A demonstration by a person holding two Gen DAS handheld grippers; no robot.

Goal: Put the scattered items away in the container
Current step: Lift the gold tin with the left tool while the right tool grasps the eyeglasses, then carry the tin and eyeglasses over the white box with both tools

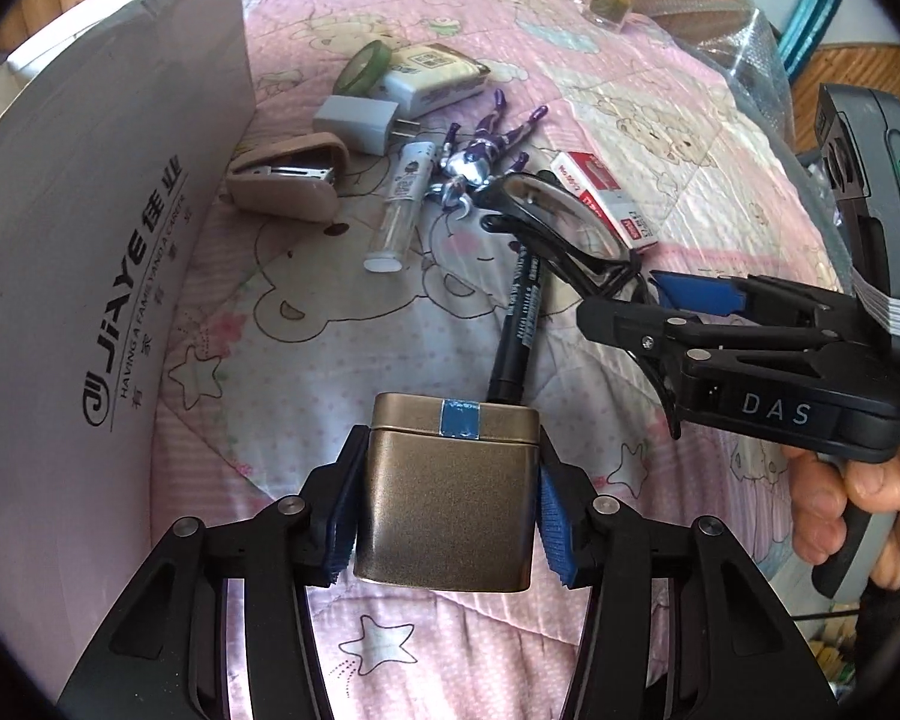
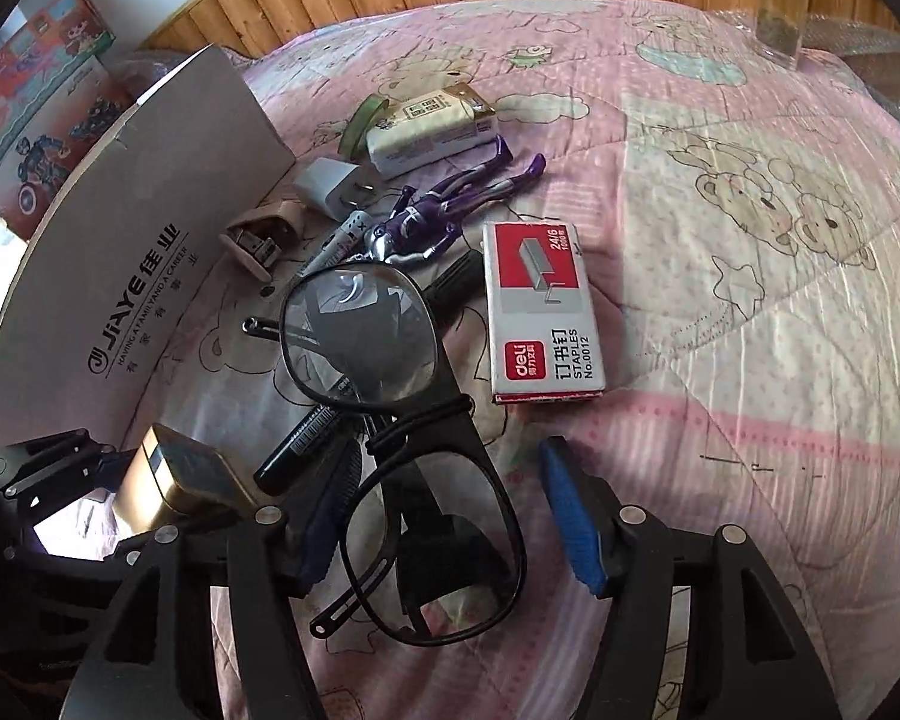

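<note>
Here the left gripper (image 1: 444,510) straddles a gold tin (image 1: 447,492) standing on the pink quilt (image 1: 660,90); whether its blue pads (image 1: 555,534) press the tin's sides I cannot tell. The right gripper (image 2: 450,516) is spread wide around black glasses (image 2: 402,450), not pinching them. Just beyond lie a black marker (image 1: 519,324), a staples box (image 2: 543,312), a purple figure (image 2: 444,210), a stapler (image 1: 285,177) and a charger (image 1: 360,120). The white box (image 1: 90,210) stands at the left.

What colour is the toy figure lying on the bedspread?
Purple and silver toy figure, clearest in the right wrist view.
</note>
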